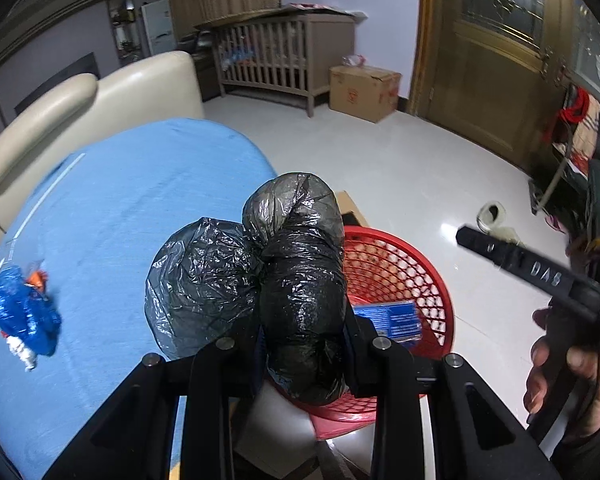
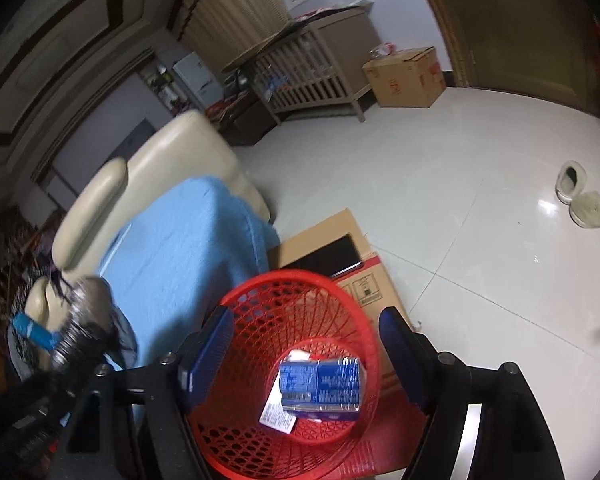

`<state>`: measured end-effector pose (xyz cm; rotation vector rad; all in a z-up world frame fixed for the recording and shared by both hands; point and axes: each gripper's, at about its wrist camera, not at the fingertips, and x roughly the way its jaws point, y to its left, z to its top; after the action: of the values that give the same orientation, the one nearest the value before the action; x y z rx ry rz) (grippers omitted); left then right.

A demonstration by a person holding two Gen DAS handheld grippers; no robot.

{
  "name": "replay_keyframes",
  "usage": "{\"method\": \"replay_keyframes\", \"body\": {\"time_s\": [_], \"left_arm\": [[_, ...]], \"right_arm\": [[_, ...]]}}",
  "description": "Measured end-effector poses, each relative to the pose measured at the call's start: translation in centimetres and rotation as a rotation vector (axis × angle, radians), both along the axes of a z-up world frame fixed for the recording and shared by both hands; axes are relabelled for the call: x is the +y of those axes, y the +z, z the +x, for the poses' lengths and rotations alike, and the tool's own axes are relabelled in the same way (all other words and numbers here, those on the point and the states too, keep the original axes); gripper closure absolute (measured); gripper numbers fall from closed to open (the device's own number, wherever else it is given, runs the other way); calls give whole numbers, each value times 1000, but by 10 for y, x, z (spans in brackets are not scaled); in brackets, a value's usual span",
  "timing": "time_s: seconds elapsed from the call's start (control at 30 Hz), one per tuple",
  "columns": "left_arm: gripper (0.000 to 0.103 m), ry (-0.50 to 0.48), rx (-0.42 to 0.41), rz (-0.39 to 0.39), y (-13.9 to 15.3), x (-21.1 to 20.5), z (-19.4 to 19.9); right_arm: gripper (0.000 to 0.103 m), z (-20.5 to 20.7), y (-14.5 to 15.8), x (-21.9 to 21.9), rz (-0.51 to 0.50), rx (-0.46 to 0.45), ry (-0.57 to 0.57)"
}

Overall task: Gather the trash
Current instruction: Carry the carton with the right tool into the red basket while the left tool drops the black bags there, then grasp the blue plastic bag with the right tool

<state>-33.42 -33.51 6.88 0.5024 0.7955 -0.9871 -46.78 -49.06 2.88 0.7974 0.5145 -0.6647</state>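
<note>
Your left gripper (image 1: pixel 300 344) clamps the black bag bundle (image 1: pixel 296 280); right gripper (image 2: pixel 300 360) wide, empty. Next, release it over the red basket (image 2: pixel 260 288).

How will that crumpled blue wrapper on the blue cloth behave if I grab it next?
The blue wrapper looks like thin crinkled film, so it will probably be very light and floppy, collapsing between the tongs. Its glossy surface suggests it may slip. It lies loosely on the blue cloth, so a push would likely slide it rather than roll it.
</note>
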Motion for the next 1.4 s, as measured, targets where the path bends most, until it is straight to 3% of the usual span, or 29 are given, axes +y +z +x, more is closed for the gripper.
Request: {"method": "replay_keyframes", "body": {"time_s": [0.23, 0.3, 0.33, 0.37, 0.8, 1.03, 1.23, 1.4], "left_arm": [[67, -68, 61, 53, -20, -26, -9], [54, -82, 102, 70, -28, -32, -5], [33, -78, 110, 85, -31, -34, -2], [25, -70, 103, 89, -32, -34, 0], [25, 75, 73, -33, 0, 20, 51], [25, 179, 76, -73, 0, 68, 81], [25, 343, 102, -122, -11, 135, 121], [25, 504, 90, -136, -23, 203, 149]], "right_arm": [[25, -4, 7, -3, 10, -30, -12], [25, -1, 7, -3, 10, -28, -5], [25, 2, 7, -3, 11, -26, 0], [25, 4, 6, -2, 11, -25, 4], [25, 46, 11, 19, -4, 16, 81], [25, 82, 17, 41, -24, 52, 159], [25, 125, 24, 76, -58, 90, 264], [25, 180, 30, 121, -92, 120, 415]]}}
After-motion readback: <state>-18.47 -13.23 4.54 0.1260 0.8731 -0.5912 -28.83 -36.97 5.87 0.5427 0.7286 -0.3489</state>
